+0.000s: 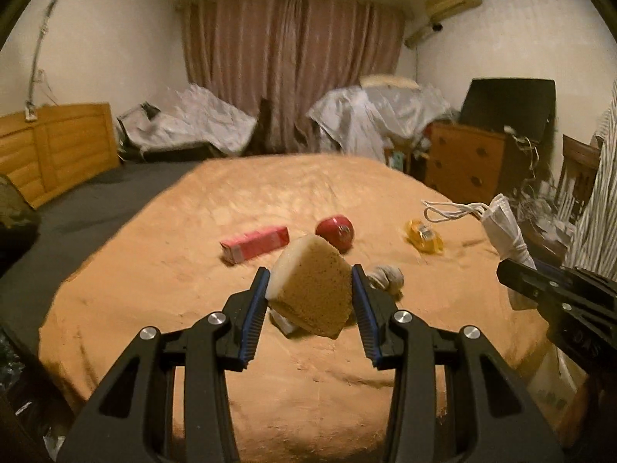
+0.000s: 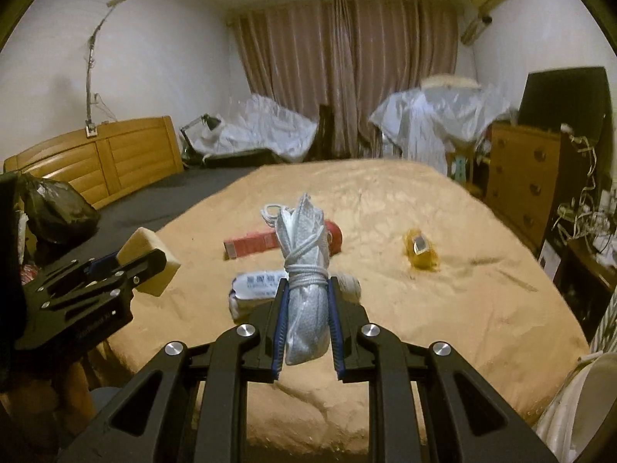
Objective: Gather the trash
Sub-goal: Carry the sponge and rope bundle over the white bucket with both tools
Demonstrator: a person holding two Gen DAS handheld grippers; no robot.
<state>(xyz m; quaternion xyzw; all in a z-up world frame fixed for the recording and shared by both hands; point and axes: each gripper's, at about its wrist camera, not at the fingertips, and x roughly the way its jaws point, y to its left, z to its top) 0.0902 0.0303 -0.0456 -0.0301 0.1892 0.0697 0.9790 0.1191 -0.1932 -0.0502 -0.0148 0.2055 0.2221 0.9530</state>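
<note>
We see the left gripper [image 1: 308,289] at lower centre of its view, both blue pads clamped on a yellow sponge [image 1: 310,287] held off the bed. The right gripper [image 2: 308,320], lower centre of the right wrist view, is closed tight on a rolled white face mask [image 2: 306,293] wound with its own cord, the roll standing upright between the fingers. Each tool shows in the other's view: left one at mid left of the right view, right one at mid right of the left view.

Beyond the tools, on the tan blanket [image 2: 443,328]: a white wrapped packet [image 2: 256,289] just behind the right fingers, a pale crumpled wad [image 1: 387,277] just past the left ones, a pink box [image 1: 254,245] at centre, a red round container [image 1: 335,231] beside it, and a yellow wrapper [image 1: 424,235] further right, apart from the rest. We note a black bag [image 2: 58,208] at the left edge of the right view.
</note>
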